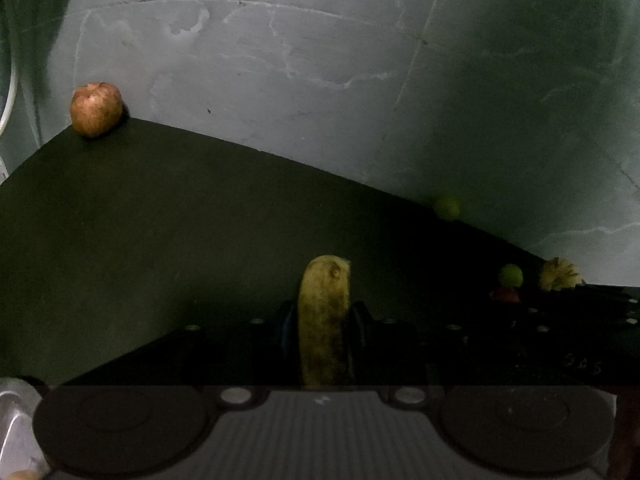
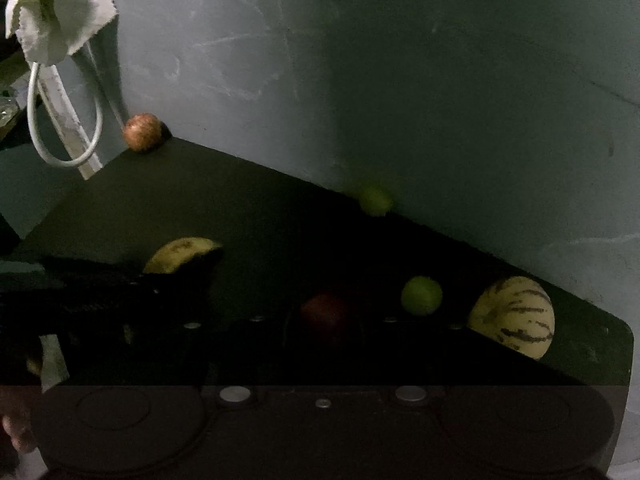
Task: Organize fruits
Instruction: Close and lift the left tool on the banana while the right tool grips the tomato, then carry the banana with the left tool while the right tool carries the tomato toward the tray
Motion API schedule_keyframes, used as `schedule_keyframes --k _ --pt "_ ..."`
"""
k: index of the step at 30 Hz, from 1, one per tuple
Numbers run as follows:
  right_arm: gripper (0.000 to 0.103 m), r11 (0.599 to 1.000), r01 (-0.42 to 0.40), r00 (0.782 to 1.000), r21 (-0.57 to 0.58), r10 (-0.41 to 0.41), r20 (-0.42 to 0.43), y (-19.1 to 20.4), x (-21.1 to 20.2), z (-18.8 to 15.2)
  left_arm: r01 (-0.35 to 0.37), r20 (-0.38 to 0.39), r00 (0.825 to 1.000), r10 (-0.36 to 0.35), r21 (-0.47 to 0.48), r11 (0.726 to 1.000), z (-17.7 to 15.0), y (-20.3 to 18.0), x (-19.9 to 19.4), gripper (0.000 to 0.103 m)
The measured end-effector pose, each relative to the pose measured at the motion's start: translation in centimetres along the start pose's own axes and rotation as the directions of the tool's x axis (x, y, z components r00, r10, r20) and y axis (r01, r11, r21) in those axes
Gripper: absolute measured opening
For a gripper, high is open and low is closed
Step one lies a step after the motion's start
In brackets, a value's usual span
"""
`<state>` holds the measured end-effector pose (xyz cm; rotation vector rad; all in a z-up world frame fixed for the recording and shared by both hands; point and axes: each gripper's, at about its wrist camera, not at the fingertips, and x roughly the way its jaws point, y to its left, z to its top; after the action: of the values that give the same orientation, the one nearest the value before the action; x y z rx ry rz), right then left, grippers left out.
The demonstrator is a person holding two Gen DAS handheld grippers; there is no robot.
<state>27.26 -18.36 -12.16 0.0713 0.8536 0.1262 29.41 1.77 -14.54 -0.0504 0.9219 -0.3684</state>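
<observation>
The left gripper [image 1: 324, 320] clamps a spotted banana [image 1: 325, 312] on the black table [image 1: 160, 220]. The right gripper [image 2: 326, 320] grips a dark red fruit [image 2: 326, 314]. From that fruit, a lime [image 2: 421, 295] lies just right, a striped melon [image 2: 514, 316] farther right, an apple [image 2: 142, 132] at the far left corner. No writing is legible.

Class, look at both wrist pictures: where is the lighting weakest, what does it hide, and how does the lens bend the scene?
Left wrist view: dim light, the gripper fingers nearly black around the banana, the apple brightest; the table edge bows from fisheye. Right wrist view: darker still, the red fruit between the fingers barely visible, the striped melon and near lime clearer; corners vignetted black.
</observation>
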Motion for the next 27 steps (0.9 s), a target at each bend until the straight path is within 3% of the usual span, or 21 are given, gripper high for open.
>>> schedule_keyframes --k 13,27 --pt "0.031 0.997 -0.071 0.991 -0.039 0.075 0.111 1.6 -6.6 2.1 -0.019 0.112 0.993 0.023 -0.040 0.999 0.6 -1.2 -6.5 0.032" --pt "0.031 0.959 -0.210 0.946 -0.193 0.249 0.207 5.3 -15.5 3.1 -0.126 0.230 0.961 0.151 -0.120 0.985 -1.6 -2.9 -16.4 0.032"
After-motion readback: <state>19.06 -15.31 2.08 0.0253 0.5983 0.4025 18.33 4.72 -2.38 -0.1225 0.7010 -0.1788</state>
